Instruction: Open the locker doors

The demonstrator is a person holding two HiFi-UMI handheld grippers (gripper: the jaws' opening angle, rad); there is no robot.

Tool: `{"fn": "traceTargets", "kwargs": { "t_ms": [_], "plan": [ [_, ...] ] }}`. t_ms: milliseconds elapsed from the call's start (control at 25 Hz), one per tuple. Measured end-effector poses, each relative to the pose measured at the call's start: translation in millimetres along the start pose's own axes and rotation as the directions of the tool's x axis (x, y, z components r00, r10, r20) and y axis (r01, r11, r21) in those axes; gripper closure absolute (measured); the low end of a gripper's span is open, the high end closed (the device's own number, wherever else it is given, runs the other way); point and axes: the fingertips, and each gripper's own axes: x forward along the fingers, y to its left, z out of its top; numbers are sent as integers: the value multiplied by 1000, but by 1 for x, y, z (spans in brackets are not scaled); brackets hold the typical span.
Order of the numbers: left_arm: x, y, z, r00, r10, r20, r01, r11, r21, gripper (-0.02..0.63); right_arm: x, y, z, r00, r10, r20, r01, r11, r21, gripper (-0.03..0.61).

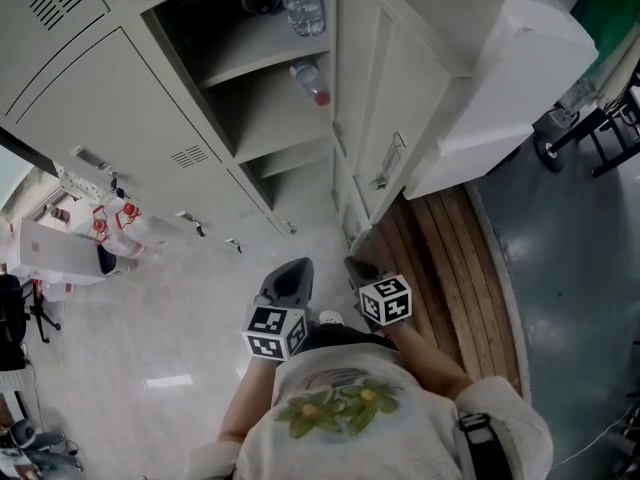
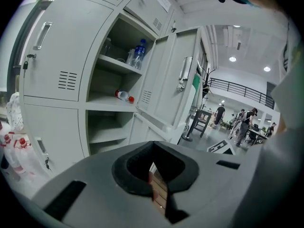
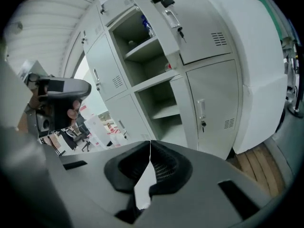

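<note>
Left gripper [image 1: 290, 280] and right gripper [image 1: 362, 271] side by side, jaws of each pressed together on nothing. Ahead of both tips, open locker doors [image 1: 390, 88], swung to the right gripper's side; upright bottle [image 1: 302, 3] and lying bottle [image 1: 311, 81] on shelves [image 1: 270, 118] beyond. Closed lockers [image 1: 120, 128] left of the left gripper.

Pale glossy floor [image 1: 150, 368], wooden planks [image 1: 450, 268]

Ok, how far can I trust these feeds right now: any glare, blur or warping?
Head view: sharp, one small glare patch on the floor, open locker's shelves shaded but readable. Left gripper view: fisheye bows the open door, corners go black, ceiling lights blown out. Right gripper view: tilted, same bowing and black corners, closed lower door reads crisp.
</note>
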Motion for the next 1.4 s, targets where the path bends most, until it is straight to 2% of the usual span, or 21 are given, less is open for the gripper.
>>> {"fn": "traceTargets", "kwargs": {
  "t_ms": [160, 320, 520, 760, 1040, 1240, 1400],
  "plan": [
    [-2, -7, -1, 1000, 5, 6, -5, 999, 40, 585, -6, 16, 0, 1000, 18, 10, -18, 1000, -18, 546],
    [-8, -11, -2, 1000, -1, 12, 1, 1000, 19, 584, -13, 13, 2, 1000, 17, 16, -17, 1000, -19, 546],
    [-19, -4, -7, 999, 37, 24, -37, 999, 8, 584, -16, 13, 6, 999, 33, 19, -32, 998, -48, 546],
    [-42, 15, -13, 995, 90, 35, -89, 995, -39, 584, -3, 44, 3, 995, 97, -20, -98, 992, -85, 546],
    [-81, 69, -18, 981, 186, 50, -180, 978, -102, 584, 44, 95, 8, 982, 175, -76, -185, 972, -145, 546],
    [-119, 123, -28, 958, 284, 50, -273, 949, -159, 584, 83, 143, 13, 967, 234, -98, -248, 953, -174, 546],
    [-145, 161, -28, 943, 330, 52, -315, 930, -189, 584, 110, 184, 18, 954, 277, -111, -294, 938, -185, 546]
  ]
}}
